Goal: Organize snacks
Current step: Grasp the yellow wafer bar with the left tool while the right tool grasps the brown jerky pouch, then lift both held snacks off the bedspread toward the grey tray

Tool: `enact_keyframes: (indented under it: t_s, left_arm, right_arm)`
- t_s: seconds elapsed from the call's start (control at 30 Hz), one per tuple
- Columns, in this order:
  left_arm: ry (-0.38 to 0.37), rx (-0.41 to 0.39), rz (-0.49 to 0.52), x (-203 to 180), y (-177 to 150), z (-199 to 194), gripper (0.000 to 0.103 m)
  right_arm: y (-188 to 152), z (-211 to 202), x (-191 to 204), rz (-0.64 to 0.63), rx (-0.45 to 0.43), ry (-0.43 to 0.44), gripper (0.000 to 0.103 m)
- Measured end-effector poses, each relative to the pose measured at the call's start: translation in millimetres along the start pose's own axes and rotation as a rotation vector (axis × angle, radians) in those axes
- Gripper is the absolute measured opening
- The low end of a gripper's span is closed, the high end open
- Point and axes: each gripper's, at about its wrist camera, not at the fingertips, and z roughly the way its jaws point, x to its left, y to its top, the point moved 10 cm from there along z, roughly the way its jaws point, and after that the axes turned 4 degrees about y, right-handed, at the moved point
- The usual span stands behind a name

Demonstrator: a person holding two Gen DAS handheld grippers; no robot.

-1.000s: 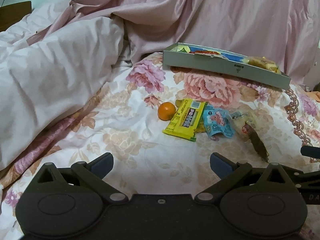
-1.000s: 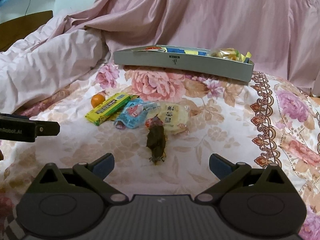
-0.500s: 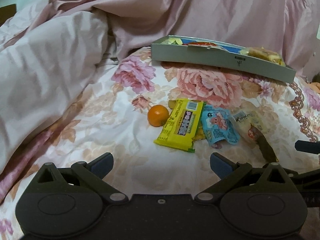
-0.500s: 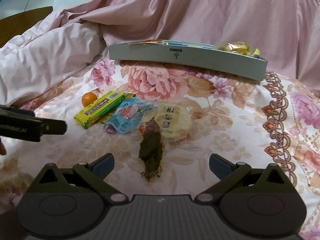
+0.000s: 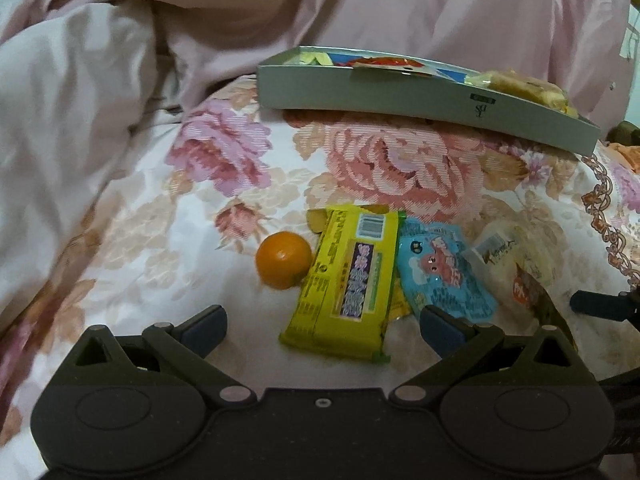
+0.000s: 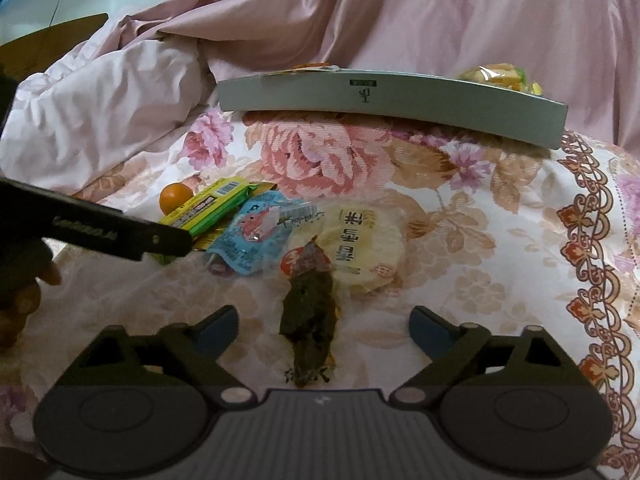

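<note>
Pink duvet (image 5: 80, 128) bunched along the left edge and back of the bed; floral bedspread (image 5: 168, 256) carries everything; both cameras sit closer and lower over it than a second ago, so the snack pile fills more of each view.

Grey box (image 5: 400, 96) at the back of the bedspread, already holding several packets, same spot as before; snack pile near the middle, well apart from the box, unmoved.

Left gripper (image 5: 322, 326) wide, holding nothing; it has advanced, and the yellow bar (image 5: 348, 276) now lies between its fingers, near end just ahead of the tips; a second ago the bar was well ahead. Orange (image 5: 283, 259) touching the bar's left side; blue pouch (image 5: 440, 276) touching its right side, right fingertip (image 5: 440, 324) over the pouch's near corner.

Right gripper (image 6: 324, 322) wide, holding nothing; also advanced; dark snack (image 6: 310, 316) now between its fingers, earlier ahead of them; its far tip overlaps the round cracker (image 6: 360, 248). Left gripper's finger crosses the right view at left, further in than before, covering part of the bar.
</note>
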Motion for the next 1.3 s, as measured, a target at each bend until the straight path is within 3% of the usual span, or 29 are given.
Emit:
enact_keyframes:
  t_s: [0.2, 0.37, 0.47, 0.93, 1.3]
  left_arm:
    - [-0.051, 0.0, -0.014, -3.3, 7.4, 7.0, 0.088]
    - [-0.087, 0.024, -0.064, -4.2, 6.7, 10.0, 0.064]
    - [-0.081, 0.03, -0.063, -5.5, 4.6, 9.7, 0.056]
    - [-0.061, 0.06, -0.136, -12.3, -17.8, -21.5, 0.051]
    - [-0.064, 0.1, -0.161, -13.7, -52.7, -55.5, 0.05]
  right_arm:
    - [0.7, 1.8, 2.5, -0.007, -0.008, 0.001, 0.089]
    - [1.1, 1.0, 2.8, -0.007, -0.014, 0.001, 0.084]
    - [1.2, 0.0, 3.1, -0.008, -0.017, 0.001, 0.08]
    - [1.4, -5.2, 4.9, -0.009, -0.014, -0.014, 0.052]
    - [-4.1, -19.4, 17.8, -0.04, 0.019, 0.013, 0.051]
